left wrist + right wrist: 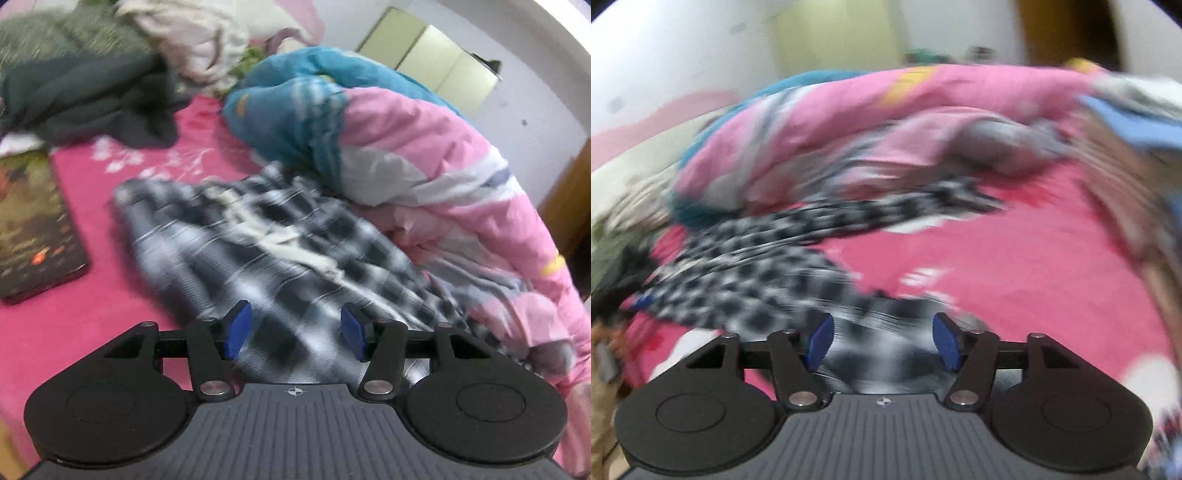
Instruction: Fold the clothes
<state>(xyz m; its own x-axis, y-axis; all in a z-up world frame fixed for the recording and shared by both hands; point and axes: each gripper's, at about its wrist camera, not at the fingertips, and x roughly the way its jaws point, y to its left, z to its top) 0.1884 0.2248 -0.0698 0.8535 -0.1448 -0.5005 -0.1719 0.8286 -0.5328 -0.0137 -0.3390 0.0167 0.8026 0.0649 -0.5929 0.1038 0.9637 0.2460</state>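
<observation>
Far left: dark grey clothes pile (pixel 85 99), flat book (pixel 33 225) near it on the pink bedsheet (pixel 110 317). Centre: black-and-white checked garment (pixel 266 251) lies crumpled on the sheet, its right edge against the pink and teal quilt (pixel 424 147). Left gripper (pixel 291 330) over the garment's near end, jaws apart, nothing pinched. Right gripper (pixel 882 341) likewise apart, empty, checked cloth (pixel 757 273) below and to its left. Likely light, limp, floppy, not fragile; will sag and bunch. Best taken at two corners or a hem edge, thin pinch.
</observation>
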